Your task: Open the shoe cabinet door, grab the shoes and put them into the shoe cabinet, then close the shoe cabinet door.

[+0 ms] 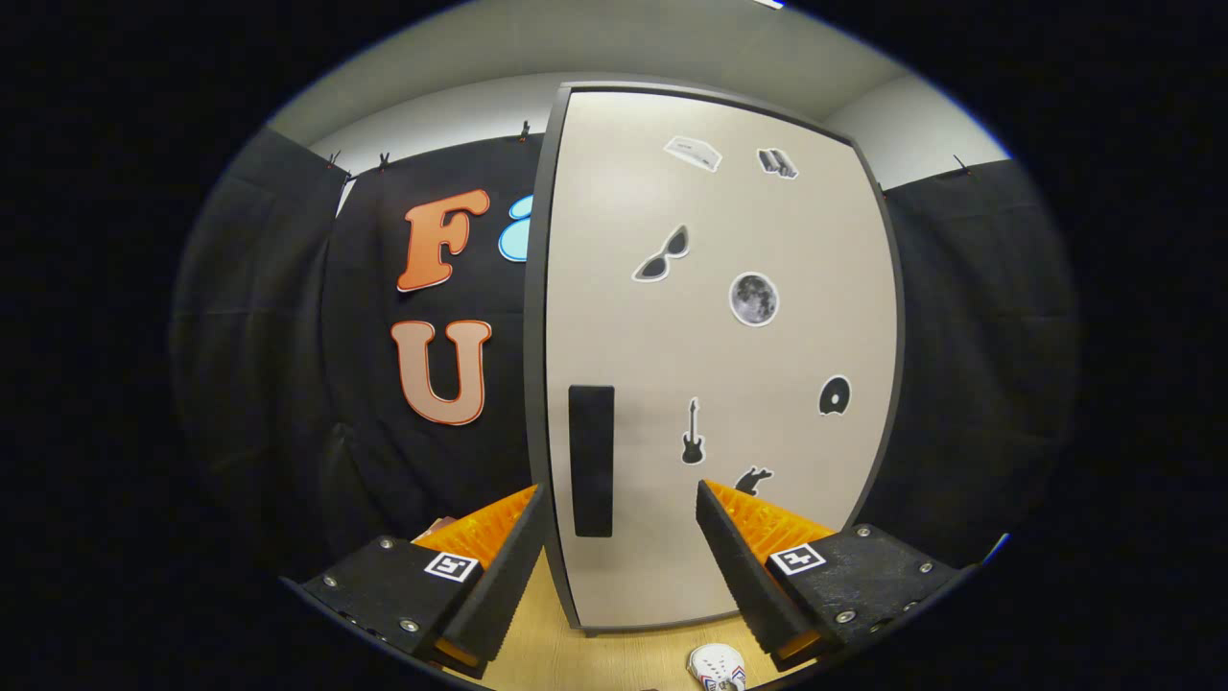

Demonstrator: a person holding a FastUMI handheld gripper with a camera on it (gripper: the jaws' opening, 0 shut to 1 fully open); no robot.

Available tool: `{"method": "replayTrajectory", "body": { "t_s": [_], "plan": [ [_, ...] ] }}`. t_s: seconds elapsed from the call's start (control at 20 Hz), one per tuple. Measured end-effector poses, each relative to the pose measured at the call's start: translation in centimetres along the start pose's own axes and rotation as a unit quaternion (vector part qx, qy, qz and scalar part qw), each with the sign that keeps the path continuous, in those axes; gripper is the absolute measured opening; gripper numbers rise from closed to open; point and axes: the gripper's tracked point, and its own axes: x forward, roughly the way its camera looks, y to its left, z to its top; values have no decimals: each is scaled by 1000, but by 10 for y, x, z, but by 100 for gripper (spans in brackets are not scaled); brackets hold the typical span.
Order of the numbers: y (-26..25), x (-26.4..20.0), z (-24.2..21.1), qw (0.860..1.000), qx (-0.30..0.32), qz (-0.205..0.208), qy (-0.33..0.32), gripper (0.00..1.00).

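A tall shoe cabinet stands on a wooden floor just ahead of my fingers. Its pale door, shut and framed in dark edging, carries several small stickers. A dark vertical handle sits near the door's left edge, low down. My gripper is open, its fingers spread wide with nothing between them; the handle lies just beyond the gap, nearer the left finger. A white shoe peeks out on the floor below the fingers, close to the right one.
Black cloth walls hang to the left and right of the cabinet. The wooden floor runs under the cabinet's front. A grey wall and ceiling show above the cloth.
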Motion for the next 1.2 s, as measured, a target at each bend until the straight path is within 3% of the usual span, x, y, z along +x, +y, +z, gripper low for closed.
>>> {"method": "replayTrajectory", "body": {
  "t_s": [0.4,0.65,0.75,0.85,1.2],
  "plan": [
    [30,55,-18,1000,-6,5,21,90],
    [26,73,-21,1000,5,-11,20,62],
    [16,67,-22,1000,1,-18,23,58],
    [18,67,-23,1000,21,-1,21,37],
    [18,43,-21,999,20,43,11,30]
  ]
}}
